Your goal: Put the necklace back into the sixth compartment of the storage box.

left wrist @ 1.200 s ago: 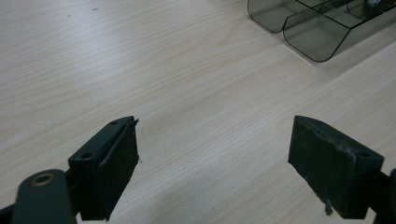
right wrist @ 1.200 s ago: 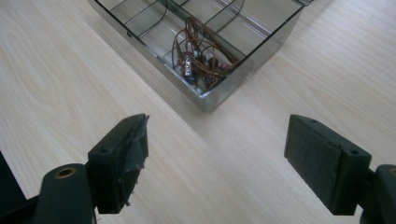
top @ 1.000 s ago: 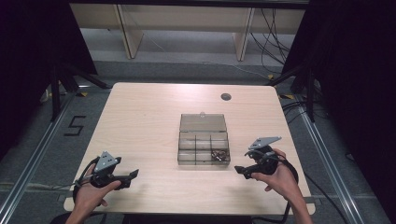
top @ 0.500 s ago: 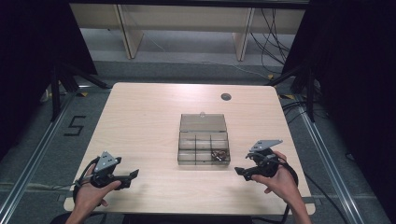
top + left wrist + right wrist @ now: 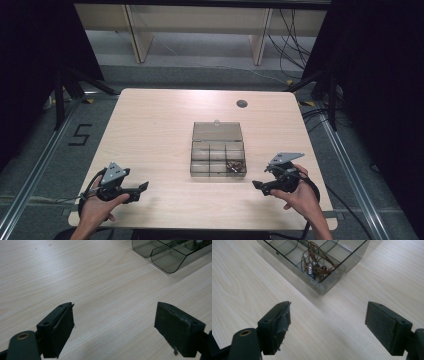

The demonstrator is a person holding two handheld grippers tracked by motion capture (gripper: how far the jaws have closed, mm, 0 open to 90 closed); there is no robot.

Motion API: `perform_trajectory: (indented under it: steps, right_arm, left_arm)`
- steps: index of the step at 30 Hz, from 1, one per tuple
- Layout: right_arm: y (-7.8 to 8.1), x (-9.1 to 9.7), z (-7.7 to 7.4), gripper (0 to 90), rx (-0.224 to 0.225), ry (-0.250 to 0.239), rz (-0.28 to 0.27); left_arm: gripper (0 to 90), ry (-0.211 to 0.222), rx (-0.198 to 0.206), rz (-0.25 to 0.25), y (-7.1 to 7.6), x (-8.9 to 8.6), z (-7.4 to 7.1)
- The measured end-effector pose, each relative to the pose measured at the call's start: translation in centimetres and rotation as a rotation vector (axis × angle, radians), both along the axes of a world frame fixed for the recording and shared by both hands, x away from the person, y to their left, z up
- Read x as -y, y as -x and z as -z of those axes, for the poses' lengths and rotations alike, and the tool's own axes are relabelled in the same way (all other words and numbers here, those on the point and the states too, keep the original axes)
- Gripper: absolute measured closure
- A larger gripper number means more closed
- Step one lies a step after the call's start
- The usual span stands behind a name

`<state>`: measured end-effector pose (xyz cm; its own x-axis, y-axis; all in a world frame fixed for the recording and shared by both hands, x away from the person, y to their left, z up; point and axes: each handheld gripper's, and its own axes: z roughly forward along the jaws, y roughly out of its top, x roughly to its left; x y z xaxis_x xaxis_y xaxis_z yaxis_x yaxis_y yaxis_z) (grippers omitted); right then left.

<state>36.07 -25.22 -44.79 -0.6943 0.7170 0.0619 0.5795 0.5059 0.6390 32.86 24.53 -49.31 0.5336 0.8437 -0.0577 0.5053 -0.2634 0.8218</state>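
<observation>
Black left gripper [image 5: 113,327], right gripper [image 5: 327,326]: wide, empty

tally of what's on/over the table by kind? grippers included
Grippers: 2, left and right, both open, empty
Clear compartment box, lid open: 1
Bundle of brown wires in the box's corner compartment: 1
Total: 4
</observation>
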Motion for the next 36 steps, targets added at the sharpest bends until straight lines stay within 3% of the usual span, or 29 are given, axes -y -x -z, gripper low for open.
perform_trajectory:
  steps: [1,3,5,6,10,12,15,19,21,22,23,25,26,30,31,36]
  right_arm:
    - [0.1,0.0,0.0,21.4,-0.015,-0.003,0.01]
    - [0.1,0.0,0.3,21.4,0.018,-0.014,0.008]
    - [0.2,0.1,0.2,21.0,0.002,0.002,0.002]
    - [0.1,0.1,0.4,21.0,0.039,-0.014,0.004]
    - [0.3,0.2,0.2,20.7,0.013,-0.007,0.003]
    - [0.2,0.2,0.4,20.7,0.04,-0.003,-0.011]
    - [0.6,0.1,0.4,20.0,0.006,-0.012,0.022]
    - [0.7,0.1,0.7,19.2,0.032,-0.011,0.017]
    - [0.7,0.1,0.6,19.2,0.022,-0.004,0.009]
    - [0.7,0.1,0.9,18.8,0.052,-0.007,0.002]
    - [0.7,0.1,0.9,18.8,0.053,-0.008,0.003]
    - [1.0,0.1,0.7,18.7,0.0,-0.005,0.028]
    - [0.9,0.1,1.1,18.5,0.039,-0.011,0.02]
    - [1.2,0.1,1.2,18.3,0.028,-0.012,0.031]
    - [1.1,0.1,1.4,18.3,0.051,-0.015,0.026]
    - [1.3,0.3,1.6,18.3,0.053,-0.015,0.03]
  left_arm:
    - [15.3,0.0,0.0,0.0,0.0,0.0,0.0]
    - [15.3,0.0,0.0,0.0,0.0,0.0,0.0]
    - [15.3,0.0,0.0,0.0,0.0,0.0,0.0]
    - [15.3,0.0,0.0,0.0,0.0,0.0,0.0]
    - [15.3,0.0,-0.001,0.002,0.0,0.0,0.0]
    - [15.3,-0.003,-0.002,0.003,0.0,0.0,0.0]
    - [15.2,-0.011,0.004,0.008,0.0,0.0,-0.1]
    - [15.3,-0.012,0.004,0.009,0.0,0.0,-0.1]
    - [15.3,-0.011,0.005,0.008,0.0,0.0,-0.1]
    - [15.3,-0.008,0.005,0.007,0.0,0.0,-0.1]
    - [15.3,-0.005,0.007,0.003,0.0,0.1,-0.1]
    - [15.3,-0.005,0.007,0.003,0.1,0.1,-0.1]
    - [15.3,-0.003,0.007,0.003,0.1,0.1,-0.1]
    - [15.3,-0.003,0.008,0.003,0.1,0.1,-0.1]
    - [15.3,-0.003,0.007,0.003,0.1,0.1,-0.1]
    - [15.3,-0.006,0.004,0.004,0.1,0.1,-0.1]
